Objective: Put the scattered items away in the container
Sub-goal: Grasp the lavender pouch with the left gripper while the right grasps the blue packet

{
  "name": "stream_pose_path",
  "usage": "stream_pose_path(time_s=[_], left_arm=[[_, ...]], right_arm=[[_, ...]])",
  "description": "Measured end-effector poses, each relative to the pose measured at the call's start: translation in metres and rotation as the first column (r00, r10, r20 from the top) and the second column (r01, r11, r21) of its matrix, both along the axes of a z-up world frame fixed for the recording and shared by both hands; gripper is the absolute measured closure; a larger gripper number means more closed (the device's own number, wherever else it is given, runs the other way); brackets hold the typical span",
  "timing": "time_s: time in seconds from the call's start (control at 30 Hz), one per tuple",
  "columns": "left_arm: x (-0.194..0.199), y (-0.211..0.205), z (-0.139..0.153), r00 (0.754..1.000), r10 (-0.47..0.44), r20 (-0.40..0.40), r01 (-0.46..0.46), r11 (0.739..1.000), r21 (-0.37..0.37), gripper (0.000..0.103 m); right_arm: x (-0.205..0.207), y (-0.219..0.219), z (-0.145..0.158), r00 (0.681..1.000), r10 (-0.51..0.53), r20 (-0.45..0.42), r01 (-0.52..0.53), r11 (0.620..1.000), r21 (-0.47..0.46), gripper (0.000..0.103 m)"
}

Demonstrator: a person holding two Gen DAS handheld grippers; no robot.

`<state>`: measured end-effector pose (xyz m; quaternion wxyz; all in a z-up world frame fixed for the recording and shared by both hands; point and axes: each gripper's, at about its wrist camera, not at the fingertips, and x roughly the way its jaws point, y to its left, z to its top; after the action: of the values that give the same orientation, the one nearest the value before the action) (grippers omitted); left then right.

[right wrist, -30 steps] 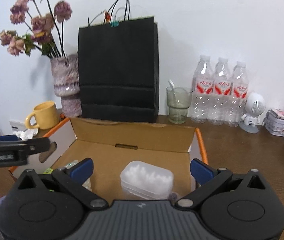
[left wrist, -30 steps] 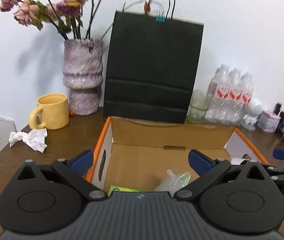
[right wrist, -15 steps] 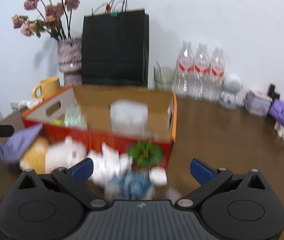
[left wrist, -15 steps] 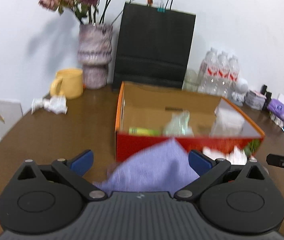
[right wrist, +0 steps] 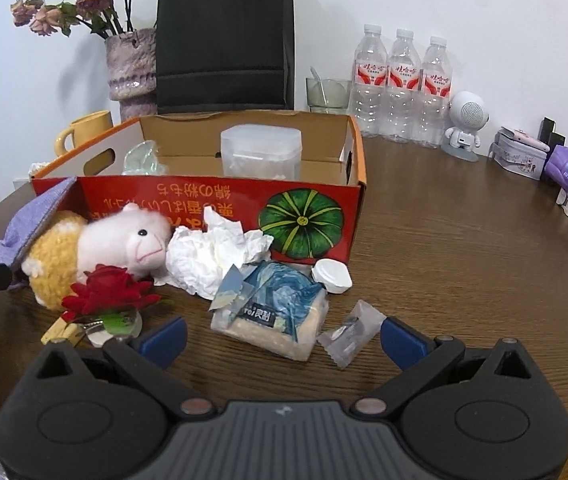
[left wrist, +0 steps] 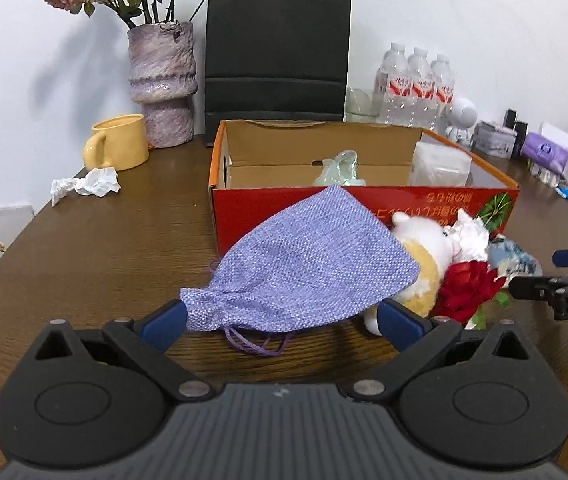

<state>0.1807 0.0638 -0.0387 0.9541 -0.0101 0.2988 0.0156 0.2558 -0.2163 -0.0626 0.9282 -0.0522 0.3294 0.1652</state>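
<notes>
Both grippers have backed off from the box — left gripper and right gripper spread apart, empty.

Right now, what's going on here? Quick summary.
A person with a handheld gripper in each hand is clearing clutter into the cardboard box. Both are open and empty. The left gripper faces the purple drawstring pouch, which lies over the plush toy. The right gripper faces the blue snack packet and a small clear wrapper. Crumpled tissue, a red rose and a white cap remain on the table; a clear tub is already in the box.
</notes>
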Motion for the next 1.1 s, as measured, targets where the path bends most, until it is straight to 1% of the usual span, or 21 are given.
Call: stream_pose_path(time_s=[0.07,0.13,0.3,0.37,0.4,0.47,0.53,0.57,0.6,0.63,0.67,0.7,0.73,0.83,0.9,1.1], left_arm=[[0.0,0.001,-0.001,1.0,-0.008,0.004,0.008,1.0,0.004,0.0],[0.003,0.0,-0.001,1.0,-0.01,0.005,0.01,1.0,0.024,0.0],[0.024,-0.004,-0.005,1.0,-0.025,0.013,0.023,0.993,0.115,0.0],[0.032,-0.005,-0.007,0.999,-0.037,0.028,0.033,0.99,0.135,0.0],[0.035,-0.005,-0.007,0.998,-0.047,0.04,0.042,0.99,0.134,0.0],[0.04,-0.004,-0.008,0.996,-0.07,0.061,0.062,0.99,0.13,0.0],[0.042,-0.003,-0.009,0.993,-0.084,0.083,0.074,0.99,0.116,0.016],[0.042,-0.003,-0.009,0.992,-0.089,0.089,0.08,0.991,0.106,0.039],[0.043,-0.001,-0.01,0.992,-0.091,0.082,0.084,0.992,0.093,0.067],[0.043,0.002,-0.01,0.993,-0.087,0.073,0.082,0.994,0.077,0.078],[0.043,0.005,-0.01,0.994,-0.082,0.072,0.078,0.996,0.051,0.092],[0.041,0.009,-0.01,0.994,-0.075,0.075,0.073,0.997,0.024,0.098],[0.039,0.012,-0.009,0.994,-0.066,0.082,0.065,0.998,0.009,0.098],[0.031,0.015,-0.003,0.992,-0.052,0.118,0.054,0.998,-0.013,0.098],[0.028,0.015,-0.001,0.991,-0.053,0.126,0.057,0.998,-0.028,0.098],[0.025,0.01,-0.001,0.989,-0.061,0.132,0.066,0.997,-0.027,0.098]], right_arm=[[0.0,0.001,-0.001,1.0,-0.002,-0.001,0.002,1.0,-0.002,0.0],[0.001,0.001,-0.001,1.0,-0.007,-0.002,0.007,1.0,-0.004,0.0],[0.009,0.004,-0.004,1.0,-0.029,-0.003,0.029,1.0,-0.009,0.0],[0.015,0.005,-0.004,0.999,-0.042,0.0,0.042,0.999,-0.007,0.0],[0.017,0.005,-0.004,0.999,-0.047,0.001,0.047,0.999,-0.007,0.002],[0.022,0.004,-0.005,0.999,-0.046,-0.002,0.046,0.999,0.001,0.01],[0.025,0.004,-0.007,0.999,-0.037,-0.012,0.037,0.999,0.016,0.027],[0.024,0.004,-0.007,0.999,-0.032,-0.001,0.032,0.999,0.012,0.031],[0.022,0.005,-0.007,0.999,-0.029,0.015,0.029,1.0,0.01,0.048],[0.019,0.004,-0.005,0.999,-0.02,0.031,0.019,1.0,0.018,0.072],[0.017,0.003,-0.004,0.999,-0.013,0.032,0.012,0.999,0.035,0.077],[0.015,0.002,-0.004,0.999,-0.007,0.036,0.005,0.999,0.051,0.078],[0.013,0.001,-0.003,0.999,-0.002,0.045,0.0,0.998,0.055,0.08],[0.006,0.001,0.0,0.997,0.004,0.073,-0.009,0.998,0.065,0.081],[0.003,0.001,0.001,0.996,0.002,0.089,-0.008,0.998,0.068,0.081],[0.002,-0.002,0.002,0.996,-0.005,0.086,-0.003,0.996,0.093,0.081]])
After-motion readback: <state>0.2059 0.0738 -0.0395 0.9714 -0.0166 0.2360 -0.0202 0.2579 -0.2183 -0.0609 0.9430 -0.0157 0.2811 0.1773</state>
